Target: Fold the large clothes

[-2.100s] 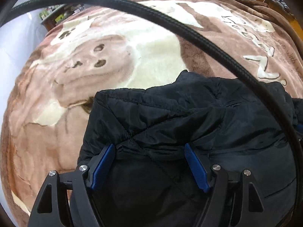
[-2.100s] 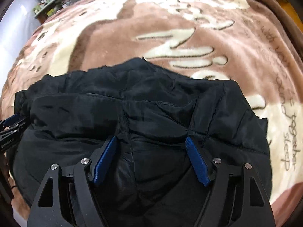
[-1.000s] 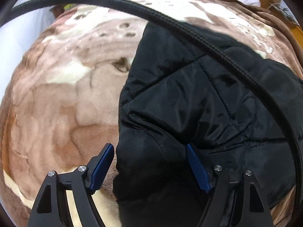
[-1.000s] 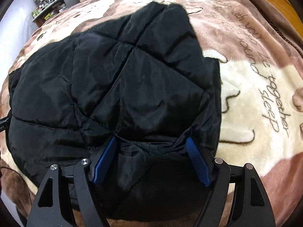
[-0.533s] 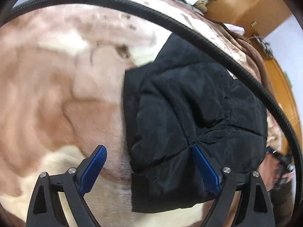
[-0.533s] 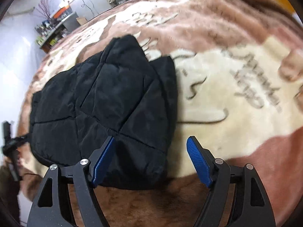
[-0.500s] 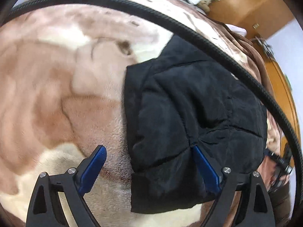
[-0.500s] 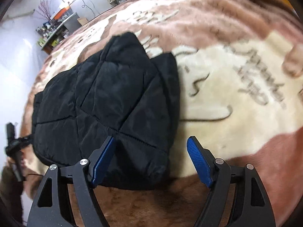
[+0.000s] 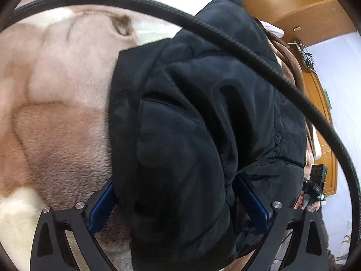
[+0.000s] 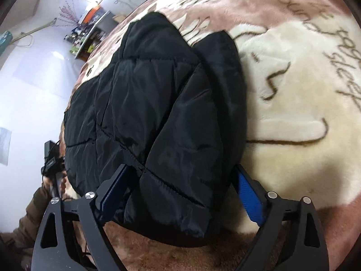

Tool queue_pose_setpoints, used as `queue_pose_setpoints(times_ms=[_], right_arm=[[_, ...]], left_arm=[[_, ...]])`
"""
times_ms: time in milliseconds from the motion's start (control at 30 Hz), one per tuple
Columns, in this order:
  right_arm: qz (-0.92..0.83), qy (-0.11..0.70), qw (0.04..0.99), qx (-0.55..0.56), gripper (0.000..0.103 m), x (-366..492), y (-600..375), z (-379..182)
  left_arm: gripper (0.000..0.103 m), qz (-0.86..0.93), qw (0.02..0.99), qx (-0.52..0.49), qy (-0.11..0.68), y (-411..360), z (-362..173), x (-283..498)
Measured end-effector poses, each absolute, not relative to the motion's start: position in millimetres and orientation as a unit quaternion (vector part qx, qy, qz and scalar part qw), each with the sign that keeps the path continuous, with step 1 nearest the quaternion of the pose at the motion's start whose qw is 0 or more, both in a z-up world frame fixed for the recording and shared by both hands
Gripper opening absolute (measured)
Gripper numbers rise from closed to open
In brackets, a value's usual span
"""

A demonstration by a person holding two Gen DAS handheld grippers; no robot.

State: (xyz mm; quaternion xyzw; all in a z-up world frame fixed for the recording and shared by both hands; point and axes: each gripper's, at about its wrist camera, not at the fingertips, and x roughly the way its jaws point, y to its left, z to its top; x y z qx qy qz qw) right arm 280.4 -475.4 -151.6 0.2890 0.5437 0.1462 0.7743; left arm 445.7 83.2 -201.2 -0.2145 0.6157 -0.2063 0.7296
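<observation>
A black quilted jacket [image 9: 203,113] lies folded into a thick bundle on a brown and cream plush blanket [image 9: 56,124]. My left gripper [image 9: 176,194] is open, its blue fingers straddling the bundle's near left edge. In the right wrist view the same jacket [image 10: 153,103] fills the middle. My right gripper [image 10: 180,183] is open too, its fingers either side of the bundle's near right corner. Neither gripper pinches the fabric.
A black cable [image 9: 248,52] arcs across the left wrist view. The blanket [image 10: 293,113] carries brown lettering to the right of the jacket. A wooden wardrobe [image 9: 293,6] stands behind the bed. A shelf with clutter [image 10: 90,31] stands by the far wall.
Both grippers let go of the jacket after folding it over, drew back, then came in close again. They now straddle opposite near ends of the bundle.
</observation>
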Motion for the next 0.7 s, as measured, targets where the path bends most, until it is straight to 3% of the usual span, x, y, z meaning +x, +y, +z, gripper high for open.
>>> queue_pose_setpoints(times_ms=[500,700], right_arm=[[0.168,0.569,0.747,0.300,0.095,304.3,-464.8,-177.4],[0.136,0.574,0.768,0.248,0.079,301.7,-447.8,-162.7]], left_arm=[[0.103,-0.186,0.730,-0.161,0.638,46.9,-218.0,462.6],[0.103,-0.163,0.737,-0.135,0.642,14.0,-209.6,463.2]])
